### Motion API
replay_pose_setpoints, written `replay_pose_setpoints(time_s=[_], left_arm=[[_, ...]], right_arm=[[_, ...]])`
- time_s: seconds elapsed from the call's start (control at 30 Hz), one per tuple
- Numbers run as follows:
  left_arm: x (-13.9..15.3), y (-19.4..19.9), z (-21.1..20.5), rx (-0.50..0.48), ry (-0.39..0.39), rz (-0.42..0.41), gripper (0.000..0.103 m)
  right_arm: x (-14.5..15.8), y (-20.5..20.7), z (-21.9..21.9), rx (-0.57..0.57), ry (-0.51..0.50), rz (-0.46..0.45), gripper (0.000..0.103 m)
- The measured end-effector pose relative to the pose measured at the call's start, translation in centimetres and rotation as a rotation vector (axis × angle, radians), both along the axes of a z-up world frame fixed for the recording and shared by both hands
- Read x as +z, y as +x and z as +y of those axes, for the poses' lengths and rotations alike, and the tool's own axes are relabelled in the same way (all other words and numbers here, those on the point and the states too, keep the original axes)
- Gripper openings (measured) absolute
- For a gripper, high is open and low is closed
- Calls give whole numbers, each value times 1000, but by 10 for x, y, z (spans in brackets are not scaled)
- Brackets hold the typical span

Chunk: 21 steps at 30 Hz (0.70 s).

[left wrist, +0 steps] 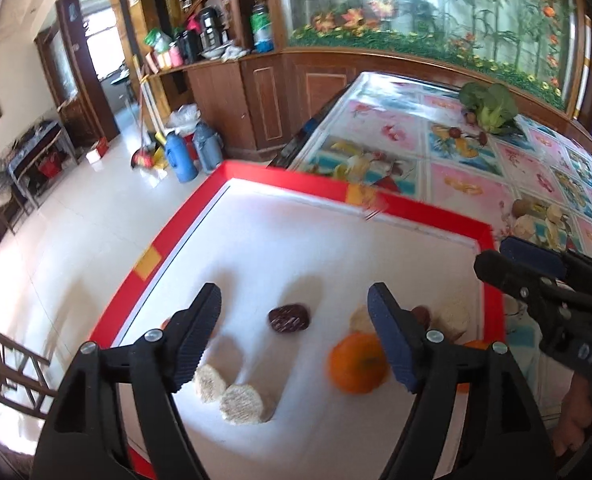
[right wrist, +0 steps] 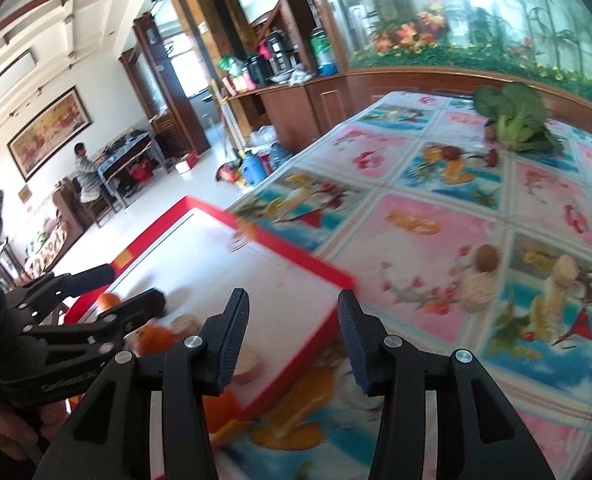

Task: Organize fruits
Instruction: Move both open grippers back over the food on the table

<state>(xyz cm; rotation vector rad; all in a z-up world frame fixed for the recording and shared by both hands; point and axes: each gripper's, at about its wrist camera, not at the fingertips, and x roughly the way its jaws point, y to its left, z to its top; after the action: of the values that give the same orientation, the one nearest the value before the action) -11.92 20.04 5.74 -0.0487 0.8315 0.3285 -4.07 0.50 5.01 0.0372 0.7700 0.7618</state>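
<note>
Red-rimmed tray (left wrist: 157, 256) already holds an orange (left wrist: 356, 364), so with your left gripper (left wrist: 296, 334) wide and empty above it, steer your part-open, empty right gripper (right wrist: 293, 340) toward the pale fruits (right wrist: 480, 286) waiting on the tablecloth (right wrist: 424, 248).

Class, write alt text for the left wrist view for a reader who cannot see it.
The open left gripper hovers over a red-rimmed white tray holding an orange, a dark date and pale round slices. The right gripper enters from the right; broccoli lies on the floral tablecloth beyond.
</note>
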Motion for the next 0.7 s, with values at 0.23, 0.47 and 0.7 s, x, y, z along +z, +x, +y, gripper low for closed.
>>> replay_pose_setpoints(time_s=[0.23, 0.47, 0.7], left_arm=[[11, 13, -36, -83, 38, -19, 93], [15, 24, -77, -195, 51, -11, 95], [16, 37, -118, -303, 81, -3, 96]], right_arm=[[0, 30, -44, -107, -11, 19, 46], [-4, 54, -96, -216, -68, 20, 46], [-11, 67, -134, -271, -161, 3, 46]])
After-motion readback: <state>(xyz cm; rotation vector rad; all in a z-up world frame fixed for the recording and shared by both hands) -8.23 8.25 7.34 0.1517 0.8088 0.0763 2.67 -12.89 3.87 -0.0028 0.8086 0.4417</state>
